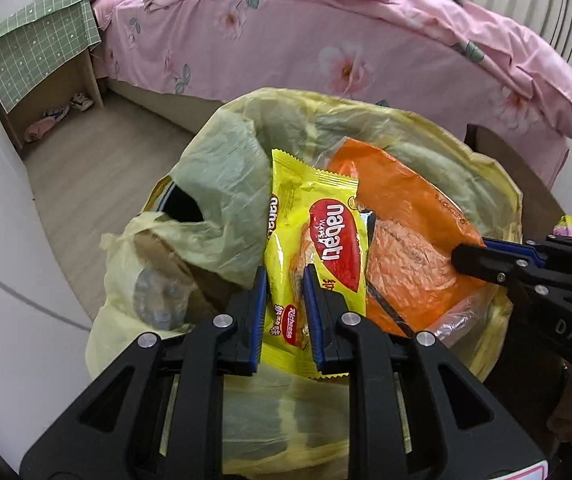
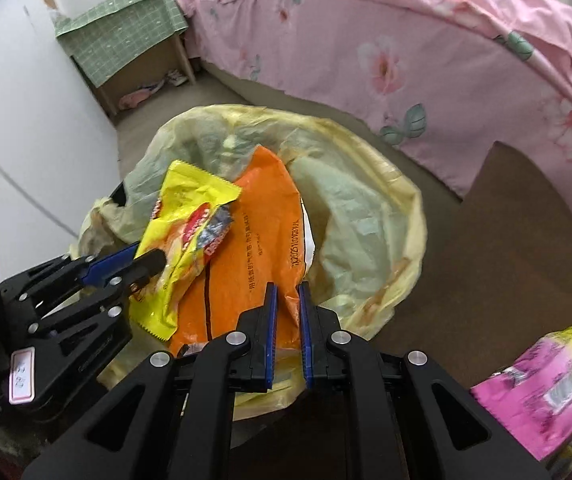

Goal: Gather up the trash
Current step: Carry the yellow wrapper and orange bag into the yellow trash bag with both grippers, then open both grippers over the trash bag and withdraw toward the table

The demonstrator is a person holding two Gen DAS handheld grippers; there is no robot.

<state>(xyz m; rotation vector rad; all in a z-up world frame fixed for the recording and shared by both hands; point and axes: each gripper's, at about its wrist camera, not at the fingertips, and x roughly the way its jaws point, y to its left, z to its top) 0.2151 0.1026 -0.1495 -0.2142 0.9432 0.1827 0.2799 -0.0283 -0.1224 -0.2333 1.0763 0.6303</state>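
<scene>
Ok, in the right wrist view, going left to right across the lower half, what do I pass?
left gripper → yellow wafer wrapper → orange packet → right gripper → yellow bin liner → pink and yellow packet

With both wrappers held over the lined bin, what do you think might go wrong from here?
1. The yellow Nabati wafer wrapper in the left gripper overlaps the orange packet in the right gripper; releasing one could drag the other.
2. The yellow bin liner sags and folds inward at one side, so a wrapper may rest on the folds or slip outside it.
3. The pink-and-yellow packet beside the bin could be forgotten.
</scene>
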